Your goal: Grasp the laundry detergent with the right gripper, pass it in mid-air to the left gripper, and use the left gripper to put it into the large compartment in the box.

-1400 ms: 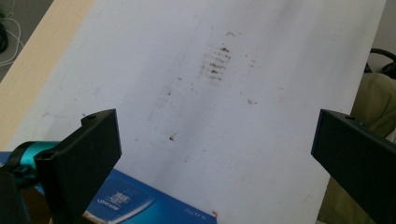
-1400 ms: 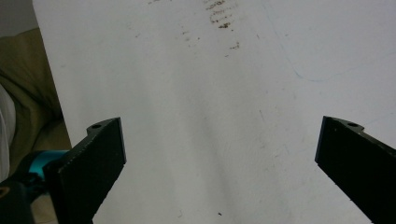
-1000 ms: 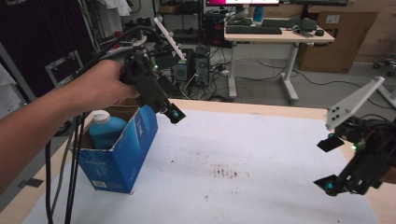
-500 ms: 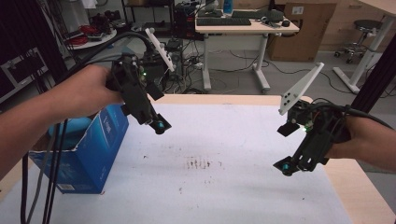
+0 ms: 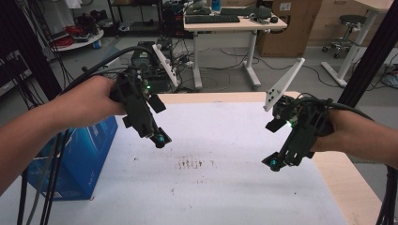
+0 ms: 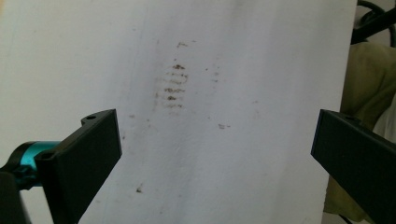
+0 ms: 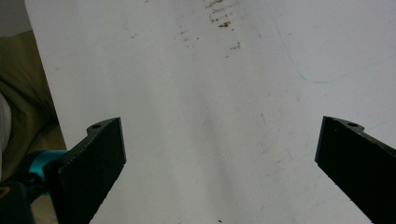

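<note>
Black left gripper [image 5: 157, 136] long axis slants down-right

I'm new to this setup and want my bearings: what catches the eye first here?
Two hand-held grippers hover over a white table, the left gripper near the table's left, the right gripper near its right, both with jaws wide open and empty. Between them sits a brown stain on the white surface. A blue box stands at the table's left edge.
</note>
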The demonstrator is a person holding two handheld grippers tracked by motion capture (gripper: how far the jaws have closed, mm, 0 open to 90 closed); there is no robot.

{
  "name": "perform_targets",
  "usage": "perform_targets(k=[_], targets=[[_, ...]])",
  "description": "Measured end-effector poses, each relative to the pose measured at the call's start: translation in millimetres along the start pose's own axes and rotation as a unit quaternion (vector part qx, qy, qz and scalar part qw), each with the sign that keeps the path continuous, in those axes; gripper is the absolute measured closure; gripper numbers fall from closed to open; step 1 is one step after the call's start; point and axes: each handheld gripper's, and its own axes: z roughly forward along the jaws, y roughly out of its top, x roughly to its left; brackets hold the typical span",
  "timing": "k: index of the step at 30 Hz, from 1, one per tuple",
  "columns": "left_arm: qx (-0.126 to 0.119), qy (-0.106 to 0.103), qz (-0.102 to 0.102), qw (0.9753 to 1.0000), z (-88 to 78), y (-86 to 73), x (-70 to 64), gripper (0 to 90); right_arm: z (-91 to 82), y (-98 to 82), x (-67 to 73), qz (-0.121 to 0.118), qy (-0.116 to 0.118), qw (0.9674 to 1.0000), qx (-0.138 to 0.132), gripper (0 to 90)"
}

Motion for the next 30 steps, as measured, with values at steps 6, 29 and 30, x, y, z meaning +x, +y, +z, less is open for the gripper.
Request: perform_targets(k=[6,29,30], targets=[[0.011,-0.009,0.023,0.9996,10.0,4.8,-3.6,1.6,0.6,0.5,0.5,0.002,-0.001,1.0000,0.004,0.8],[0.030,-0.030,0.029,0.9987,36.1,9.1,-1.1,1.6,6.6,1.6,-2.7,0.003,0.006,0.9999,0.010,0.8],[0.033,-0.030,0.030,0.9986,35.7,9.3,-1.0,1.6,6.6,1.7,-2.7,0.003,0.006,0.9999,0.010,0.8]])
